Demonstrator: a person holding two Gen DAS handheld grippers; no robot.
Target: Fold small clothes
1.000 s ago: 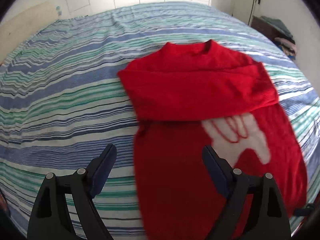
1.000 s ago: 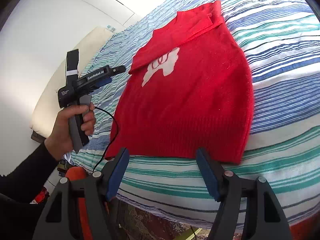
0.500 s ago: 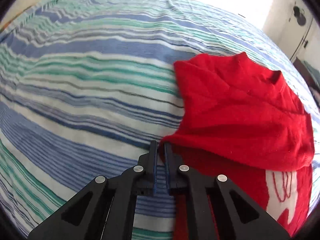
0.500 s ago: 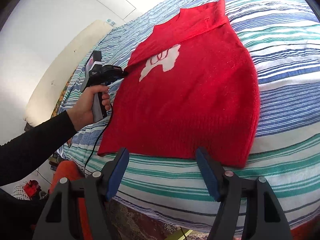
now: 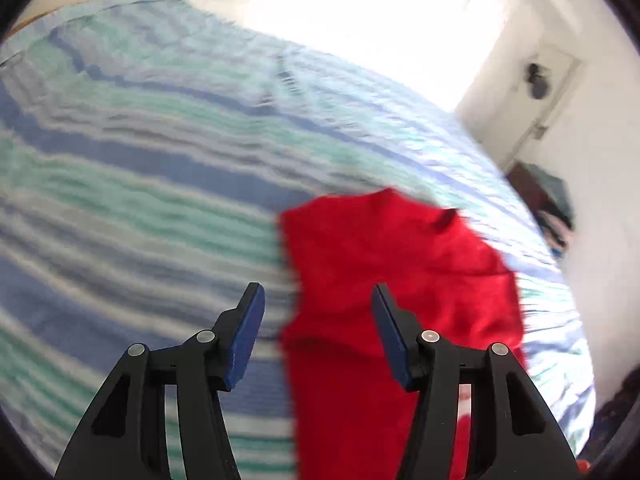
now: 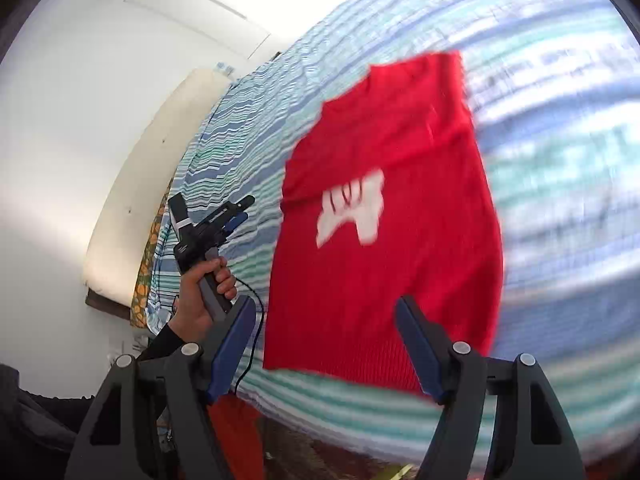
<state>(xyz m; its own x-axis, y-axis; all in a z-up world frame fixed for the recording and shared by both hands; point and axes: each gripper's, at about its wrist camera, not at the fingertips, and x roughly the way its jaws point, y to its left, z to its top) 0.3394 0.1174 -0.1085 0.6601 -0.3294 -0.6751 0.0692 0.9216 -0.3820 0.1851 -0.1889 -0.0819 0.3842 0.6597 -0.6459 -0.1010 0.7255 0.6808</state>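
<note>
Left wrist view: left hand-held gripper [image 5: 316, 320] opening, empty, over red sweater's [image 5: 384, 280] edge.

A striped bedspread [image 5: 140, 168] lies beneath a white door [image 5: 532, 92].

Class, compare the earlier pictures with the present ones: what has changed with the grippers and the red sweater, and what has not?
The left gripper, shut on the red knitted sweater's edge half a second ago, has let go; its jaws are opening and empty. The right gripper stayed open. The sweater remains on the striped bedspread, sleeves folded across.
</note>
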